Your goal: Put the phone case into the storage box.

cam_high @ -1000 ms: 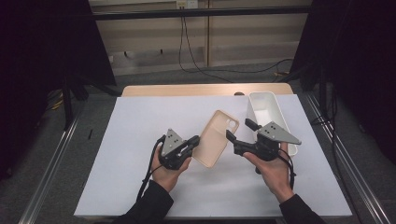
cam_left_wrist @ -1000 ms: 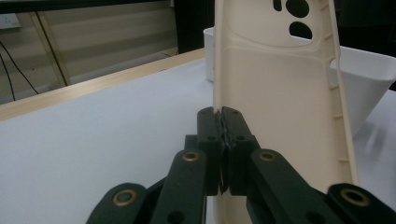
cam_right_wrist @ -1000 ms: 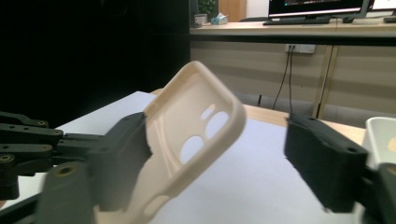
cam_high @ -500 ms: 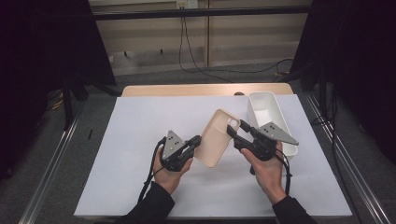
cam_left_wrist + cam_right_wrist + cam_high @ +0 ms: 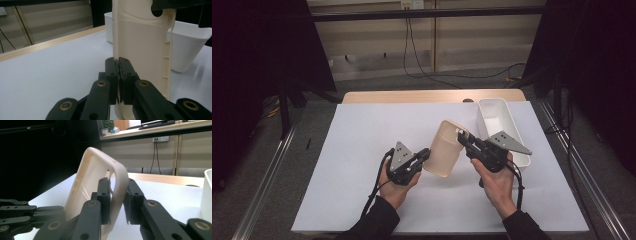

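From above, the cream phone case (image 5: 445,148) hung over the white bench (image 5: 362,150), between both claws, beside the white bin (image 5: 499,112). The left claw (image 5: 118,65) pinched its bottom edge tight, so that grip should stay firm. The right claw (image 5: 117,187) pinched the top corner; move both hands together, slowly.

The phone case (image 5: 140,50) runs off the left gripper view's top edge
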A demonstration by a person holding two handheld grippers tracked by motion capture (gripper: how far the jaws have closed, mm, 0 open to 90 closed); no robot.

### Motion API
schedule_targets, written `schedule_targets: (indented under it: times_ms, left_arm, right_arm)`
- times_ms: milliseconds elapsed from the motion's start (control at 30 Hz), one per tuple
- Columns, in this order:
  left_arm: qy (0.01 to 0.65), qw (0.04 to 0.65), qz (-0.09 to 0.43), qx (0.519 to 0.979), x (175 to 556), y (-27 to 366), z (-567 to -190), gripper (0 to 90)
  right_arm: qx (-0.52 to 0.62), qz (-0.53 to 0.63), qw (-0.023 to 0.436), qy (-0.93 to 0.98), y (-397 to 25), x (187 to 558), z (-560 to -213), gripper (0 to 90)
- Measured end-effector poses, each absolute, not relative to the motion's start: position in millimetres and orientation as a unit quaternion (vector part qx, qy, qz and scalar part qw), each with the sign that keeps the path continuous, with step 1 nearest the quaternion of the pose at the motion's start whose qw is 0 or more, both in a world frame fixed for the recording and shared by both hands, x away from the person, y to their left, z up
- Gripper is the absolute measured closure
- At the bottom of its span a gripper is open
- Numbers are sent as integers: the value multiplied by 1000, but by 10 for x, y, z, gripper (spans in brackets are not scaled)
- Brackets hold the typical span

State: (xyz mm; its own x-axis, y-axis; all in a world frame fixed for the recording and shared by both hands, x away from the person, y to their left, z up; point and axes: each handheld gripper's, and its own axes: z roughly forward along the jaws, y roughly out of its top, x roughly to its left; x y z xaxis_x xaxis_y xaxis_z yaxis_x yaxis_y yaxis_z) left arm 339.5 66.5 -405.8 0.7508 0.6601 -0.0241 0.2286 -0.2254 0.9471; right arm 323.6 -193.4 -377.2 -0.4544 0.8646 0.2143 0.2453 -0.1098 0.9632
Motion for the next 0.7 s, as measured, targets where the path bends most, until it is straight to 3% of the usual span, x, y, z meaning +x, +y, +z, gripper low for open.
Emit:
schedule_targets:
  times_ms: [533, 700]
  left_arm:
    - [301, 549, 167, 762, 3470, 698, -4133, 847]
    - [314, 550, 172, 755, 3506, 747, -4137, 695]
  right_arm:
    - [416, 613, 254, 622, -1889, 3225, -3755, 815]
    - [410, 615, 260, 621, -1885, 3225, -3756, 815]
